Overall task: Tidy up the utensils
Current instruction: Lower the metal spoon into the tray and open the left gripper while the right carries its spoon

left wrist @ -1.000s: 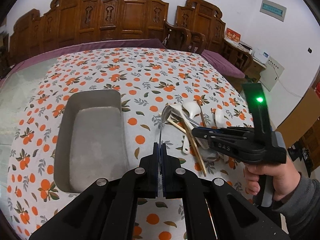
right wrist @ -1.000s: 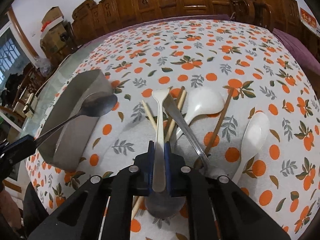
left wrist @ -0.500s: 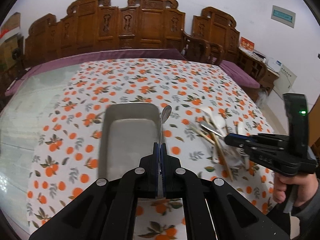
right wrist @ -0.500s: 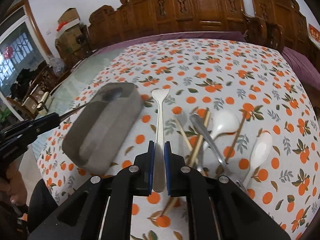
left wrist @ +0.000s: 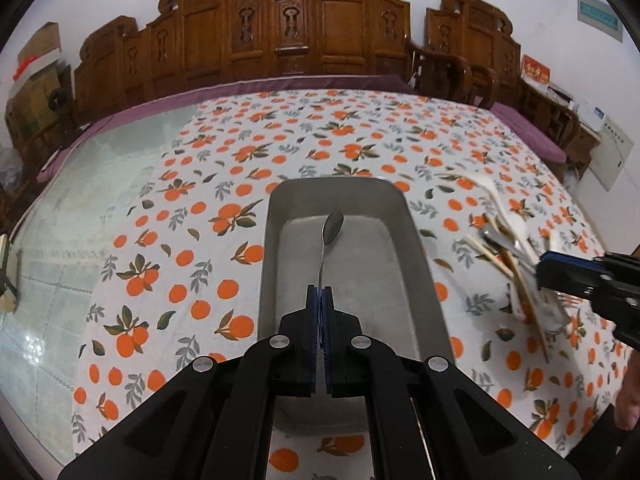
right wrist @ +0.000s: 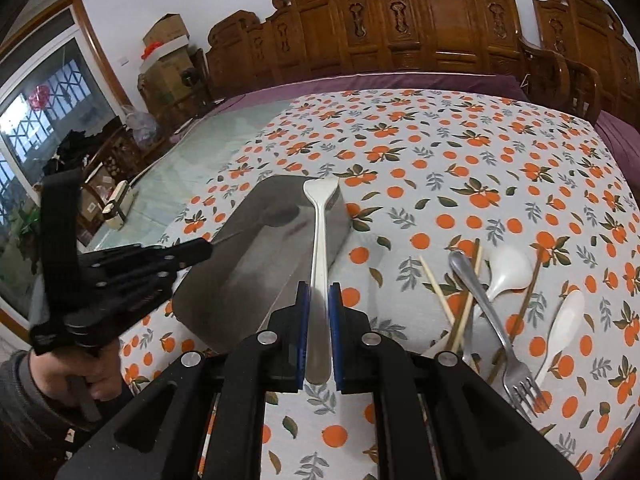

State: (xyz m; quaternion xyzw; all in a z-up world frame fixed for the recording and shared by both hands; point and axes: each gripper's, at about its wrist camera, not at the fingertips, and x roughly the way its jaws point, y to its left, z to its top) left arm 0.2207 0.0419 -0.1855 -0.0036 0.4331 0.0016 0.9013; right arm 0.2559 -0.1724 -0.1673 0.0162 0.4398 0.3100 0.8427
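Left wrist cam sits close above the metal tray [left wrist: 344,280], looking steeply down along its length toward the carved wooden chairs [left wrist: 336,28]. Right wrist cam looks from the tray's right, same tilt. Both share tray [right wrist: 256,264], tablecloth [right wrist: 460,168], chairs.

Even indoor light, fisheye-warped, blurred edges

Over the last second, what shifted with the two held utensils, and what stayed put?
Left hand-held gripper carried its metal spoon from beside the tray to over the metal tray. Right hand-held gripper lifted the white utensil off the pile toward the tray. Both grips stayed shut; tray unmoved.
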